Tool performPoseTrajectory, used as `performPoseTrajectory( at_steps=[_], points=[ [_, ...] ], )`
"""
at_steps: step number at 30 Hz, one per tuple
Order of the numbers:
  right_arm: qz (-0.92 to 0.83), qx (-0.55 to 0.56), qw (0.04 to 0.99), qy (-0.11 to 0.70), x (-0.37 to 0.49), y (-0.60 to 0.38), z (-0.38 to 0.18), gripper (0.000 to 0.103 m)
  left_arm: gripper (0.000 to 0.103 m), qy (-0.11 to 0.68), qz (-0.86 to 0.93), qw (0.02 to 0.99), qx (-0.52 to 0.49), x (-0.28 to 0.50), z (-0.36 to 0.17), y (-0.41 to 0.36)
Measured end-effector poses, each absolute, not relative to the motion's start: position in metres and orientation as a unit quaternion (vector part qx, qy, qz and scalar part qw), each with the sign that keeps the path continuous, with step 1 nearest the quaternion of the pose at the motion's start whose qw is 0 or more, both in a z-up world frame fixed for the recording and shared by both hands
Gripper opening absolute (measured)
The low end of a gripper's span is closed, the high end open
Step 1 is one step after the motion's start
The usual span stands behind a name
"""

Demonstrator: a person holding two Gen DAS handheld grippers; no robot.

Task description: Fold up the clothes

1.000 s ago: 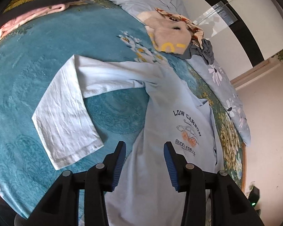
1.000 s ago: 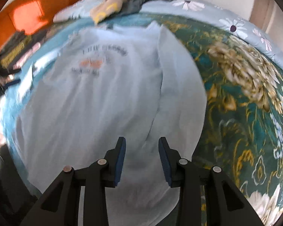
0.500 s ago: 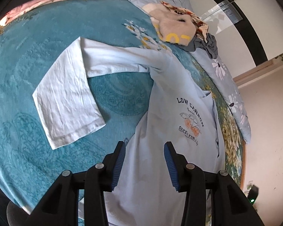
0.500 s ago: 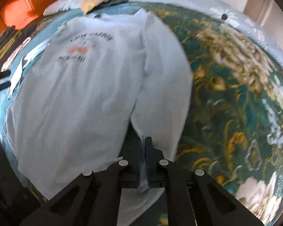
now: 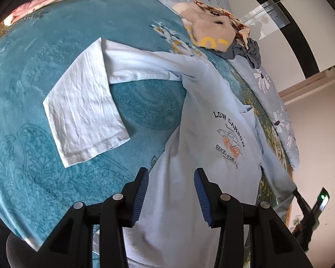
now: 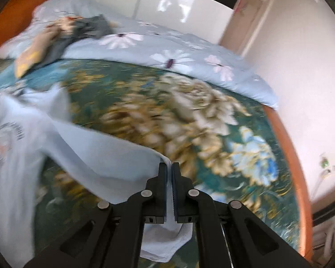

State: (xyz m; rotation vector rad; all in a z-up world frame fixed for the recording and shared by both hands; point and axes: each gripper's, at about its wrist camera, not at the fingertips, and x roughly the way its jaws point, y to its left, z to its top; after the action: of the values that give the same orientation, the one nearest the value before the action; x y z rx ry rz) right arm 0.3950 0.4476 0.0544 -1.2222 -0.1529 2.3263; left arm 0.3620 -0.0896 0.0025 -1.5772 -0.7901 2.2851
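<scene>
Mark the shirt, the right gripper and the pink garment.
shirt (image 5: 212, 102): left wrist view, chest above the print.
right gripper (image 6: 169, 167): right wrist view, between the shut fingertips.
pink garment (image 5: 44, 2): left wrist view, its middle.

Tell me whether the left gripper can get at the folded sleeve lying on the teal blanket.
Probably yes: the left gripper is open and empty, and the folded sleeve lies uncovered on the blanket, off to its left.

Sunlit bed (image 5: 44, 67), white wall (image 6: 301, 55)

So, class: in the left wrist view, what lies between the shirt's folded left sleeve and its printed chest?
Between the pale blue long-sleeved shirt's folded sleeve and its printed chest, only bare teal patterned bedspread shows, in the left wrist view.
</scene>
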Motion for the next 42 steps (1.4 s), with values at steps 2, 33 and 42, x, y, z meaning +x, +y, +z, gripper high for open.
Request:
performPoseTrajectory(
  at_steps=[2, 33, 42],
  points=[
    [0.85, -0.447, 0.274, -0.051, 0.385, 0.471, 0.049, 0.003, 0.046, -0.273, 0.786, 0.123, -0.541, 0.363, 0.002, -0.093],
    [0.843, -0.52, 0.125, 0.056, 0.424, 0.465, -0.028, 0.059, 0.053, -0.27, 0.786, 0.103, -0.547, 0.376, -0.003, -0.098],
    [0.838, -0.515, 0.162, 0.075, 0.428, 0.482, -0.029, 0.015, 0.054, -0.261, 0.786, 0.106, -0.55, 0.378, -0.001, -0.088]
  ],
)
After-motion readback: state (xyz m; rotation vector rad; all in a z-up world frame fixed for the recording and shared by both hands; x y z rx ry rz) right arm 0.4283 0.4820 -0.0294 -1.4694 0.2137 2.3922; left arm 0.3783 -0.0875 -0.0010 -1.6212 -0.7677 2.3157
